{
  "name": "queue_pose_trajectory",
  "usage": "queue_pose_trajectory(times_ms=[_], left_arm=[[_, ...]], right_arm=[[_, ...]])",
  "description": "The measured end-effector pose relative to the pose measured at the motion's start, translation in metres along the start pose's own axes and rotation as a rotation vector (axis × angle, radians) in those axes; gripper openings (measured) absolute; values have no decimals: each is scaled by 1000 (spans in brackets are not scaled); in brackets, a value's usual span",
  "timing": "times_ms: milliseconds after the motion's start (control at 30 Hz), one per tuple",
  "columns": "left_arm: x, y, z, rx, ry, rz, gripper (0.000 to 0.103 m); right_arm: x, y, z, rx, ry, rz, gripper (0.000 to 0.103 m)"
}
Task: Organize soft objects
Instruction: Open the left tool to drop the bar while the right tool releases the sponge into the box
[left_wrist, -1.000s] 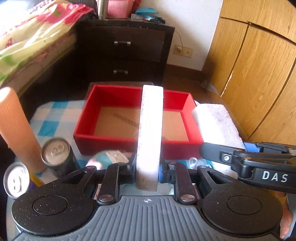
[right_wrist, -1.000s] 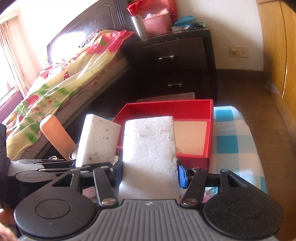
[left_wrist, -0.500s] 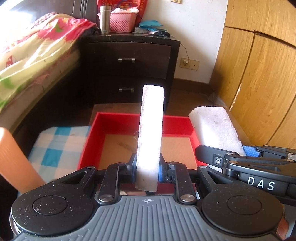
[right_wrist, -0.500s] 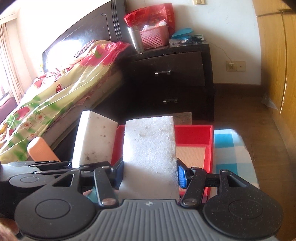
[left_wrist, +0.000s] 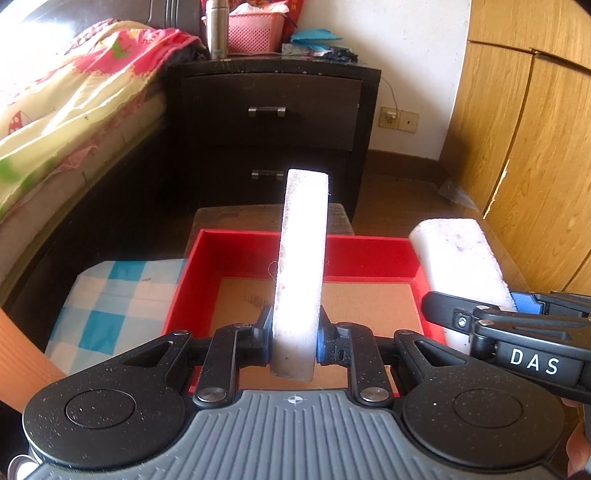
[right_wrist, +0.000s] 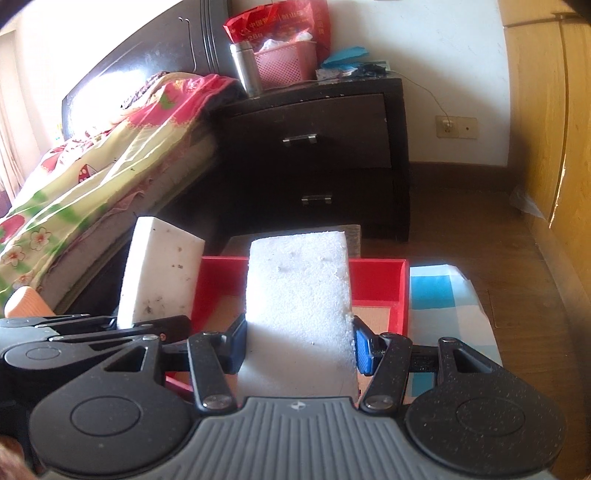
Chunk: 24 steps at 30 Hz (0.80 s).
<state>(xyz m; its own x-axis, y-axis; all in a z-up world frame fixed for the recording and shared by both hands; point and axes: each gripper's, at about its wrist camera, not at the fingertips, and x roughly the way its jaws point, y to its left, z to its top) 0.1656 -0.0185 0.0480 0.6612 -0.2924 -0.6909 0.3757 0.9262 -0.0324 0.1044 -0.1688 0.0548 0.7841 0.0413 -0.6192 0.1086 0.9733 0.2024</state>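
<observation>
Left gripper (left_wrist: 295, 341), nearest the lens: its pads are clamped narrow on the thin edge of a white sponge block (left_wrist: 301, 266), which stands upright and pokes forward over the red tray (left_wrist: 369, 251). Right gripper (right_wrist: 300, 341): its jaws are set wider, pressed on the two sides of a coarse white foam block (right_wrist: 299, 306) held broad face up — it too reaches out over the tray's near half. In the left view the foam block and right gripper sit just beside the left one, close on its right.

The step in hand appears to be carrying both soft pieces to the tray for release. To do it well, each block should probably be lowered until its underside is near the brown tray floor (left_wrist: 369, 302) before the pads let go; the upright sponge block would likely topple if dropped from height, so tilting it flat first seems wise. Releasing one at a time would keep the two tools from knocking together.

Edges and room: the tray's red walls are low, and its floor looks bare and wide enough for both pieces side by side. The checked cloth (left_wrist: 107, 295) flanks the tray on either side. Beyond the far wall lie a dark stool top (left_wrist: 236, 218), then the nightstand (left_wrist: 277, 122) — well apart.
</observation>
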Motion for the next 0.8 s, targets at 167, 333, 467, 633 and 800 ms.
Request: queue_pose_trajectory(times_ms=[167, 333, 467, 633, 800], left_arm=[[12, -1, -2, 8, 16, 18, 21], [19, -2, -2, 10, 31, 24, 21], [22, 1, -2, 1, 37, 28, 22], [26, 3, -3, -4, 45, 26, 24], [26, 2, -4, 6, 46, 46, 59]], right_arm=[[13, -4, 0, -7, 14, -25, 33], [26, -8, -1, -16, 33, -44, 33], [36, -11, -3, -20, 53, -57, 33], [43, -14, -6, -22, 63, -77, 34], [46, -16, -7, -24, 84, -91, 37]])
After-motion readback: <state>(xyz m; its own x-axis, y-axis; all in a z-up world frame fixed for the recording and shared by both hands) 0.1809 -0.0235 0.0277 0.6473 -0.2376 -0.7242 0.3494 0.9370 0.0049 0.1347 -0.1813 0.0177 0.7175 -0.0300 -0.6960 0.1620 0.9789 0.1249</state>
